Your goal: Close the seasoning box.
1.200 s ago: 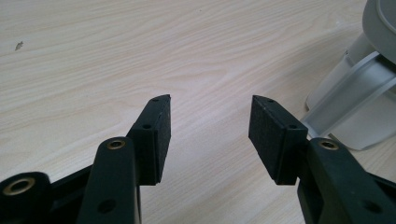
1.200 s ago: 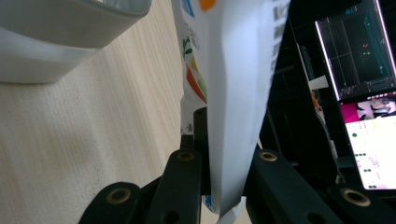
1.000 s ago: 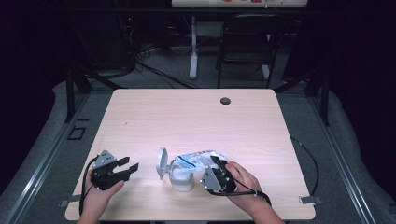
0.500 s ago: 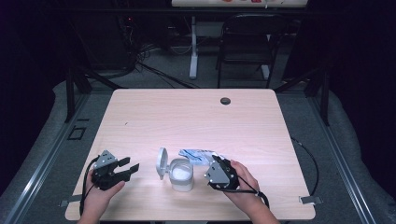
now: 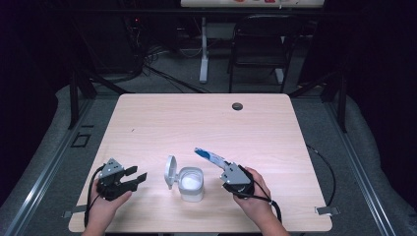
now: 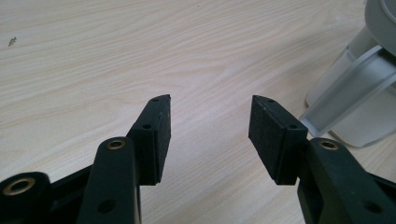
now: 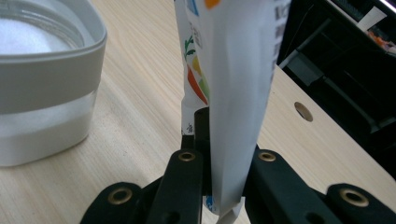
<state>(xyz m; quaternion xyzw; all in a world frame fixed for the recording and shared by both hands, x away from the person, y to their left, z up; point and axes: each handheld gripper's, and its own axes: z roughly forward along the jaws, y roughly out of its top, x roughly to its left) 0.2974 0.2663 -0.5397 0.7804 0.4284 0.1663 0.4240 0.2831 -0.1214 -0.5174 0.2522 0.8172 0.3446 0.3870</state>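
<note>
A clear square jar point(image 5: 191, 184) of white powder stands near the table's front edge, its hinged lid point(image 5: 170, 172) flipped open to the left. Just right of the jar, my right gripper point(image 5: 226, 168) is shut on a white and blue printed packet point(image 5: 208, 156) that slants up and back to the left. In the right gripper view the packet point(image 7: 233, 79) rises between the jaws of my right gripper point(image 7: 219, 140), with the jar point(image 7: 44, 79) to the left. My left gripper point(image 5: 132, 179) rests left of the jar, open and holding nothing. Its jaws point(image 6: 210, 130) point at bare table, with the jar point(image 6: 359, 98) at the right edge.
The light wood table point(image 5: 206, 123) has a round cable hole point(image 5: 237, 106) at its far right. A dark chair point(image 5: 260, 44) and a desk leg point(image 5: 203, 54) stand beyond the table. Cables trail from both grippers off the front edge.
The packet has swung away from the jar's mouth and now points up and back. The right hand shifted slightly. The left gripper has not moved.
</note>
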